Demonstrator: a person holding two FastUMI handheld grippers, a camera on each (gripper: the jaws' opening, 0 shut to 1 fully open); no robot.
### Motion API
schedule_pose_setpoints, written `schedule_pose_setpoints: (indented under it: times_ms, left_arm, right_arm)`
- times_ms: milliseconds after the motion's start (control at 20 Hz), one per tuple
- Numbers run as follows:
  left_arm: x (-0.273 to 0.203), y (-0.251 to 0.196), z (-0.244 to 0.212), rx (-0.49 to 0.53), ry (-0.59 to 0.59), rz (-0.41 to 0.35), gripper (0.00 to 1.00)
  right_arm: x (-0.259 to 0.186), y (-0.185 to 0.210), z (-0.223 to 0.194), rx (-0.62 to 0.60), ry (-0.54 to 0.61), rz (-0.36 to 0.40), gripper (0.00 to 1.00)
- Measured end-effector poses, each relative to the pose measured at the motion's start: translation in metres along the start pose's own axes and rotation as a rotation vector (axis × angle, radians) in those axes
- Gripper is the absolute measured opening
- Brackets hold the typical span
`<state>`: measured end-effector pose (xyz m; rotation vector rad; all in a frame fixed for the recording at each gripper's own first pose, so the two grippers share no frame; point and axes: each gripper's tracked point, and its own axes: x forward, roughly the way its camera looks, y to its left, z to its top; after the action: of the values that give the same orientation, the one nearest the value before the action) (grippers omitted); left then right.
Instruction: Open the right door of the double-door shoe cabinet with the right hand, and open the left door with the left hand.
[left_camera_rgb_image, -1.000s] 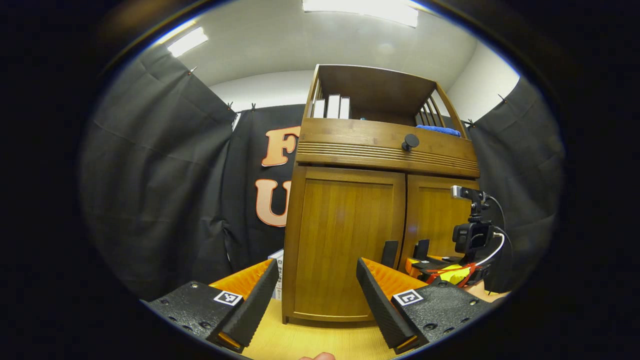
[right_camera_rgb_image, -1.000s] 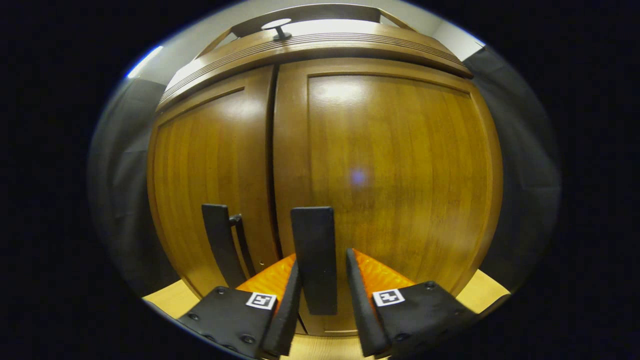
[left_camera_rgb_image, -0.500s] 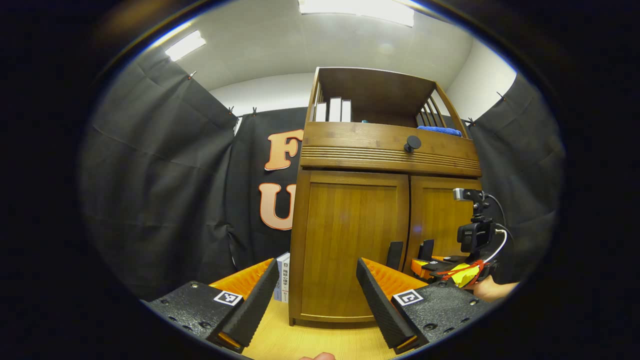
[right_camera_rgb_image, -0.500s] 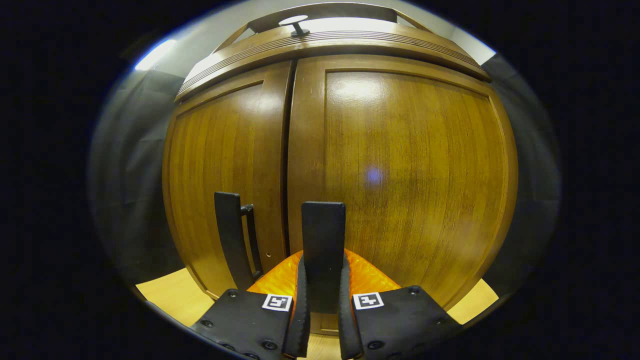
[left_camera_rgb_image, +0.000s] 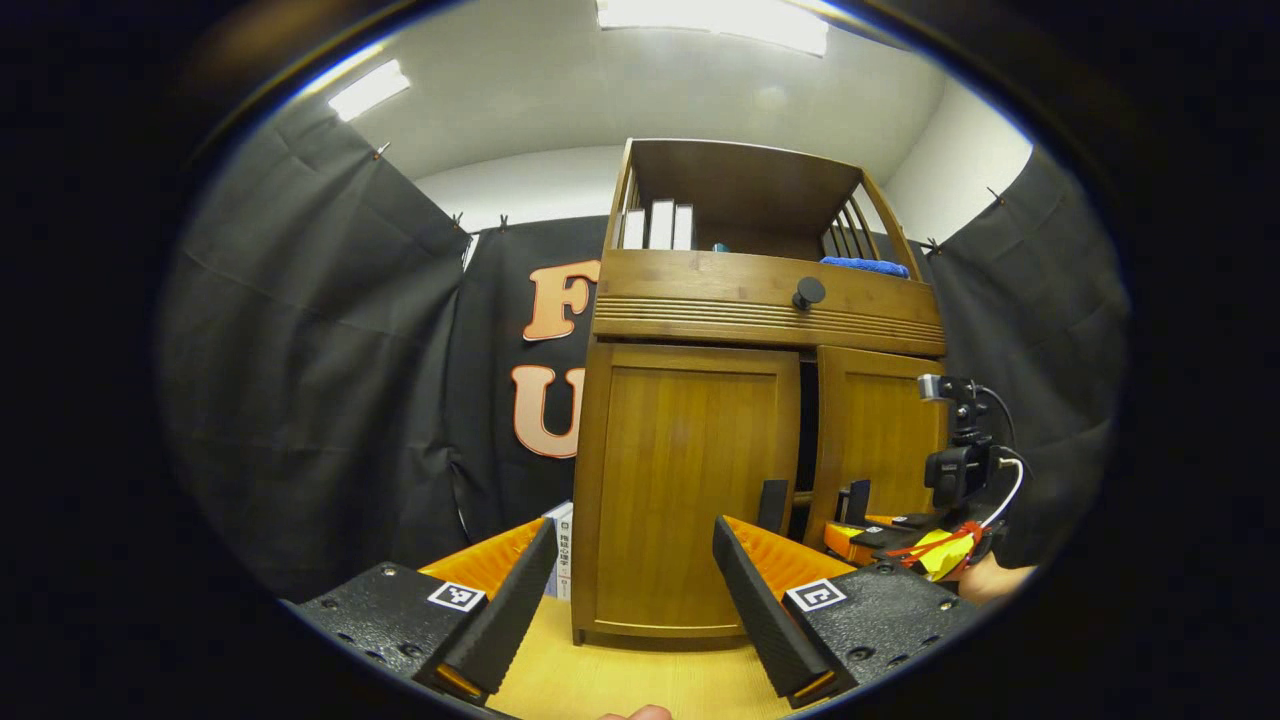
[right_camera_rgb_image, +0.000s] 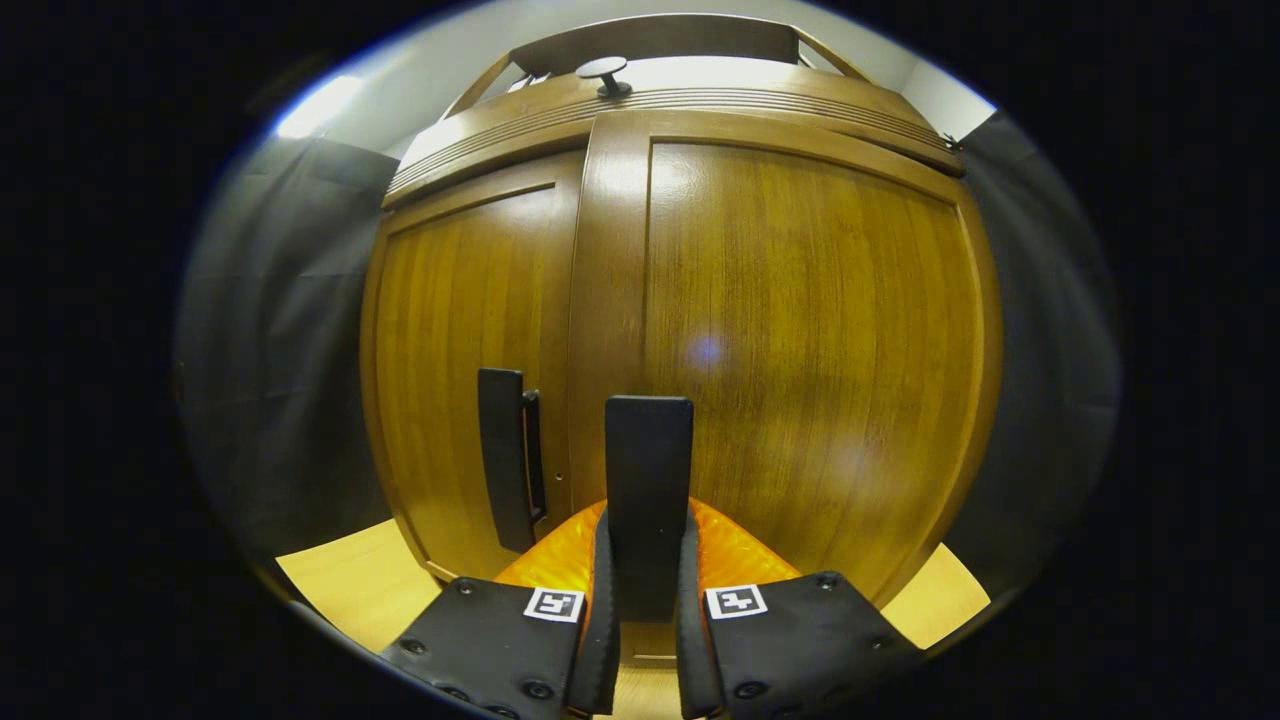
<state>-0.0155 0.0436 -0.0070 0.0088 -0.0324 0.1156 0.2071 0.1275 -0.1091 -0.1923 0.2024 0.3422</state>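
Observation:
The wooden shoe cabinet stands on the table ahead of my open left gripper (left_camera_rgb_image: 635, 532), which holds nothing and hangs short of the left door (left_camera_rgb_image: 690, 490). That door is closed, and its black handle (left_camera_rgb_image: 772, 505) sits near the centre seam. The right door (left_camera_rgb_image: 875, 430) is swung out a little, leaving a dark gap (left_camera_rgb_image: 808, 440) beside it. In the right gripper view my right gripper (right_camera_rgb_image: 647, 535) is shut on the right door's black upright handle (right_camera_rgb_image: 648, 465), with the right door (right_camera_rgb_image: 810, 330) close in front. The left door's handle (right_camera_rgb_image: 503, 455) stands just to the left.
A drawer with a round black knob (left_camera_rgb_image: 808, 292) runs above the doors. White books (left_camera_rgb_image: 655, 225) and a blue cloth (left_camera_rgb_image: 865, 265) lie on the top shelf. Another book (left_camera_rgb_image: 562, 550) leans at the cabinet's left foot on the light wood table (left_camera_rgb_image: 640, 680). Black curtains surround the booth.
My right gripper went from open around the right door's handle to shut on it, and the right door has come out a little. The left gripper stayed open, barely shifting.

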Motion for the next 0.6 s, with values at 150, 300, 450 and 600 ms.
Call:
schedule_pose_setpoints:
  times_ms: [150,300,450,600]
  left_arm:
    - [-0.003,0.0,-0.001,0.0,0.002,-0.003,0.94]
    - [-0.005,-0.003,-0.005,-0.003,0.009,-0.014,0.94]
    - [-0.005,-0.009,-0.009,-0.01,0.014,-0.033,0.94]
    - [-0.001,-0.013,-0.011,-0.017,0.017,-0.049,0.94]
  right_arm:
    - [-0.02,-0.004,0.002,-0.01,-0.004,0.005,0.27]
    - [-0.036,-0.008,0.004,0.001,-0.002,0.001,0.27]
    - [-0.053,-0.017,0.002,0.016,-0.008,-0.013,0.29]
    - [-0.067,-0.025,0.003,0.019,-0.014,-0.031,0.35]
